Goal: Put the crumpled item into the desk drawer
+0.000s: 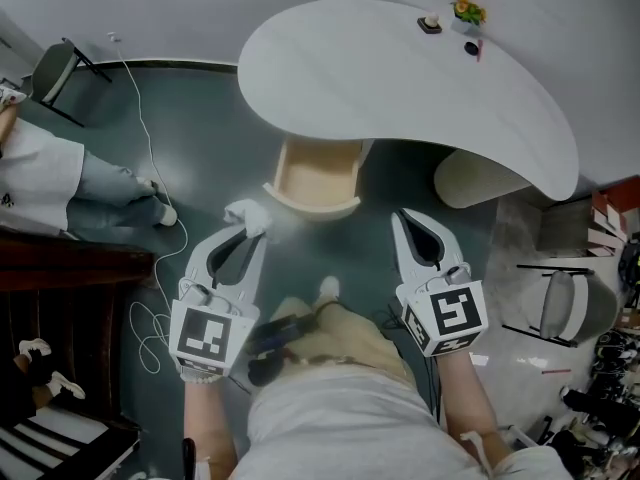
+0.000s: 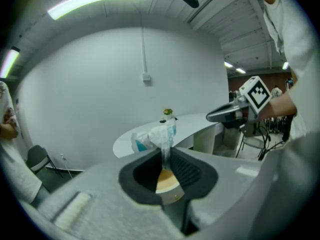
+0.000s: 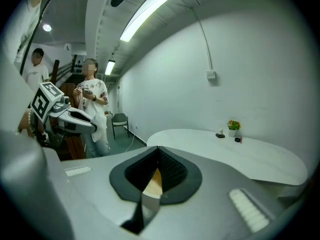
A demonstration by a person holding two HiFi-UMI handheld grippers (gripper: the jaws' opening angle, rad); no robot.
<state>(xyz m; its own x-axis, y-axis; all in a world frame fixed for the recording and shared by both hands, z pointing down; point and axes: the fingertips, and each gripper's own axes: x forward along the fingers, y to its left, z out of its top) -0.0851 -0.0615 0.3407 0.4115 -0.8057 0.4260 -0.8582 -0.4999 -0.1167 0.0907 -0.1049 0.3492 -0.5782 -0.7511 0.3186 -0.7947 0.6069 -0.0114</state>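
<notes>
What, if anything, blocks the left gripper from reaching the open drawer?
Probably nothing. The left gripper, shut on the crumpled item, is beside the open drawer with nothing between them, and the right gripper is on its other side.

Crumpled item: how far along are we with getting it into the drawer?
Done: the pale wooden drawer under the white curved desk stands open. In hand: the left gripper is shut on the crumpled white-and-blue wrapper, just off the drawer's front left corner and not inside it. The right gripper is shut and empty. Left to do: carry the wrapper over the drawer and release it.
</notes>
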